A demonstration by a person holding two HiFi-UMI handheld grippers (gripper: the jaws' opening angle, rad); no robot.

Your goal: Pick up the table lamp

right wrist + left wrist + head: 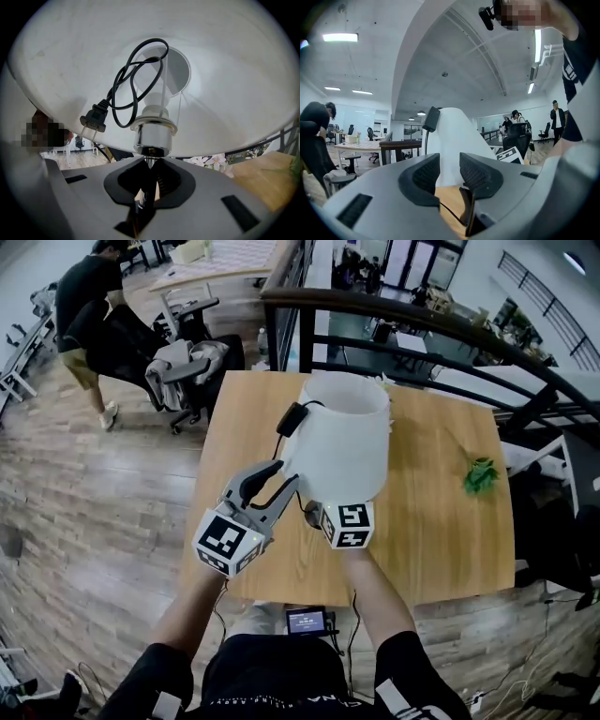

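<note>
The table lamp has a white shade (342, 437) and hangs over the wooden table (450, 540). My right gripper (151, 176) is shut on its thin stem (149, 161), just under the chrome socket (152, 136). In the head view only that gripper's marker cube (349, 524) shows below the shade. The lamp's black cord and plug (93, 119) hang looped inside the shade (140, 70). An inline switch (292, 418) sits against the shade's left side. My left gripper (281, 486) is open beside the shade (454, 136), nothing between its jaws (449, 171).
A small green plant (480, 474) lies on the table's right side. A dark railing (422, 324) curves behind the table. Office chairs (187, 367) and a person (84, 306) stand at the far left on the wooden floor.
</note>
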